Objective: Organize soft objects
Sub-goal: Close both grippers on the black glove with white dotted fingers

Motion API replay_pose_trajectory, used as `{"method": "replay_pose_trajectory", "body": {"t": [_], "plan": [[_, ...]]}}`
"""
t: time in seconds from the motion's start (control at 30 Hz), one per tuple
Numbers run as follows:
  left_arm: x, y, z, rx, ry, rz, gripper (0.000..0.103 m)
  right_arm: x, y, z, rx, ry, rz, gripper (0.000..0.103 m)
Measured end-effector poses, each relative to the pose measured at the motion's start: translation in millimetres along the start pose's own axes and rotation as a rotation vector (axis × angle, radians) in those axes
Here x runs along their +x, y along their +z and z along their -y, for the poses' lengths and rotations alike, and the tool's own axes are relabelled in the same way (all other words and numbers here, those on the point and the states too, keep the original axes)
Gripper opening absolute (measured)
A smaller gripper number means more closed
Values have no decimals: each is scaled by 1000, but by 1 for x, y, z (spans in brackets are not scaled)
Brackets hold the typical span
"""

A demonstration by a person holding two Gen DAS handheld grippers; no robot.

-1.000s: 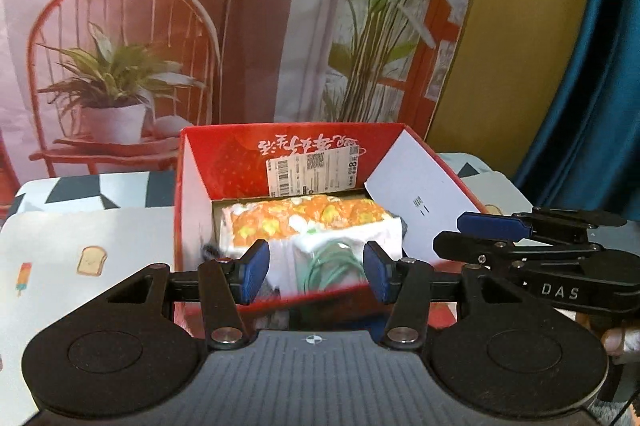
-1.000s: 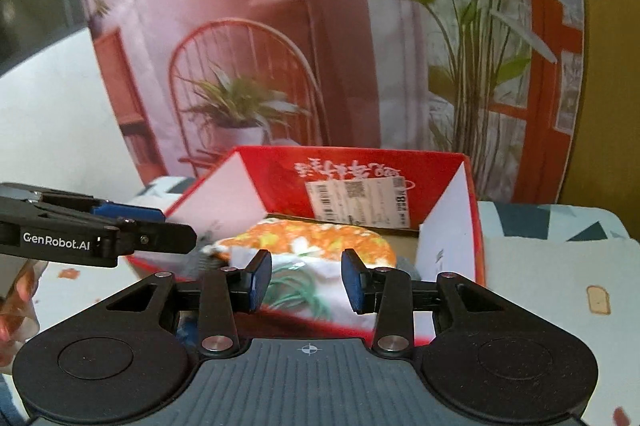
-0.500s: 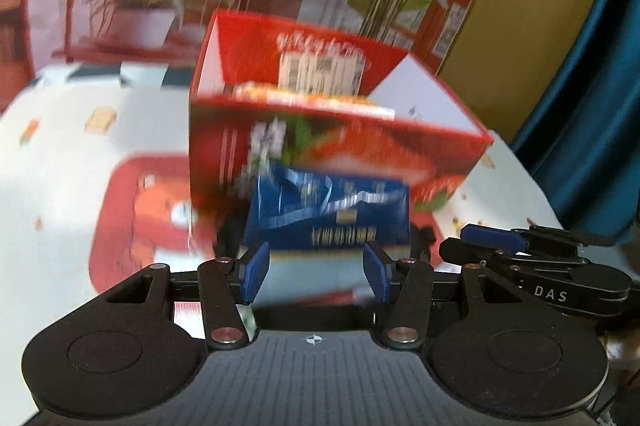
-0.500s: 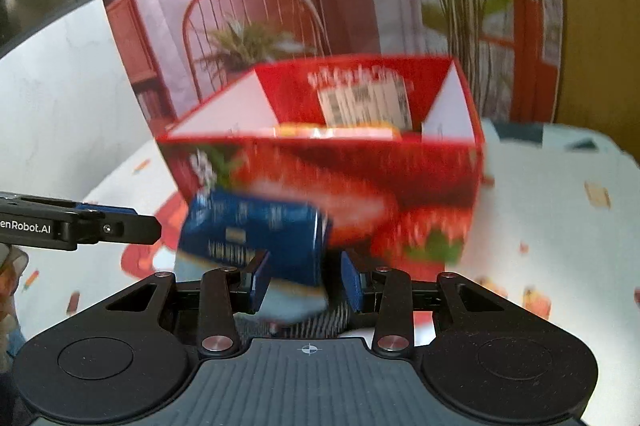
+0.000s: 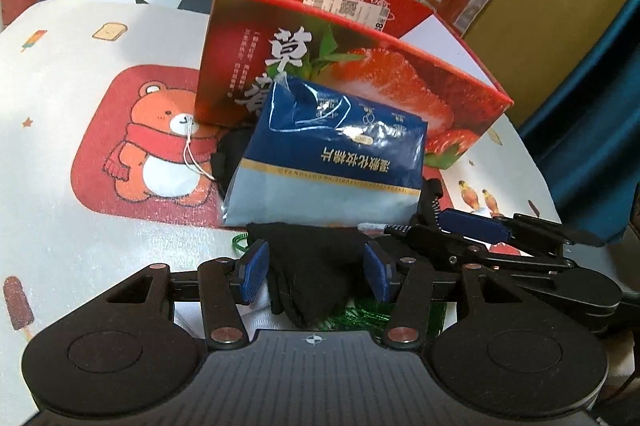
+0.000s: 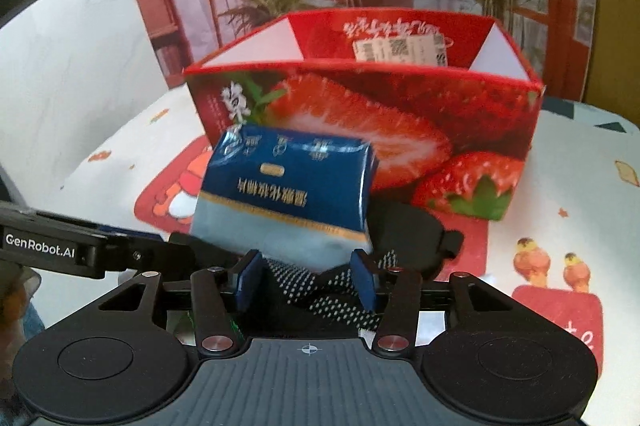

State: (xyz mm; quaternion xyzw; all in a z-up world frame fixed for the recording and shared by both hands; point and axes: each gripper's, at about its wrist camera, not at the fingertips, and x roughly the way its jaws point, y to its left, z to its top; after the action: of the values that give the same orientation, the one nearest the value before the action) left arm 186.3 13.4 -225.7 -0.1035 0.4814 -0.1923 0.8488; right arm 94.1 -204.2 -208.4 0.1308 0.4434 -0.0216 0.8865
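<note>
- While the red strawberry-printed carton (image 5: 400,65) stood open-topped at the back of the tablecloth (image 5: 80,105), I judged the sorting only partly done: its inside was hidden from both cameras, and several soft items lay outside, in front of it.
- Cotton-pad pack (image 5: 332,161): glossy blue film pouch, pillowy, crinkled at its top seal; it leaned against the carton's front wall, resting on the pile.
- Black fabric piece (image 5: 312,266): matte, limp, triangular fold; it lay between the fingers of my left gripper (image 5: 316,270), whose pads stood apart from it, gripping nothing.
- Dotted black knit (image 6: 320,290): stretchy, white-speckled; it sat between the fingers of my right gripper (image 6: 306,284), whose jaws were opening, pads not pressing on it.
- Black padded oval (image 6: 404,230): smooth, possibly an eye mask; just beside the pack, near the carton's base.
- Green cord (image 5: 360,314): thin, coiled, mostly hidden under the black fabric.
- Left to do, by my reckoning: pack, fabrics, oval and cord all awaited boxing.
</note>
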Motion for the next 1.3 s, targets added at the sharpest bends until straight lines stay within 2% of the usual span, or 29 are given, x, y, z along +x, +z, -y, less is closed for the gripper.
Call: {"method": "replay_pose_trajectory", "body": {"t": [0.1, 0.13, 0.17, 0.2, 0.23, 0.4, 0.6, 0.77, 0.97, 1.07, 1.2, 1.3], "plan": [[4, -1, 2, 5, 13, -7, 54, -1, -2, 3, 9, -7, -5, 47], [5, -2, 2, 10, 17, -6, 51, -2, -2, 5, 15, -13, -7, 47], [6, -2, 3, 20, 24, -9, 42, -3, -3, 7, 19, -22, -8, 47], [7, -3, 4, 33, 34, -18, 37, -3, -3, 10, 25, -30, -8, 47], [9, -3, 5, 45, 41, -27, 36, -5, -4, 14, 37, -42, -5, 47], [12, -5, 3, 44, 38, -30, 36, -10, -8, 34, 120, -81, 0, 47], [13, -5, 2, 40, 39, -31, 36, -22, -10, 45, 174, -87, 21, 45], [13, -5, 1, 31, 36, -28, 36, -22, -15, 44, 212, -16, -10, 45], [13, -7, 0, 27, 30, -27, 36, -15, -22, 44, 251, -9, -38, 46], [14, -8, 0, 29, 31, -29, 37, -12, -25, 48, 273, -12, -42, 51], [13, -8, 3, 40, 35, -22, 36, -9, -28, 52, 303, -3, -38, 52], [10, -8, 4, 53, 25, -7, 28, -8, -30, 52, 318, 26, -33, 42]]}}
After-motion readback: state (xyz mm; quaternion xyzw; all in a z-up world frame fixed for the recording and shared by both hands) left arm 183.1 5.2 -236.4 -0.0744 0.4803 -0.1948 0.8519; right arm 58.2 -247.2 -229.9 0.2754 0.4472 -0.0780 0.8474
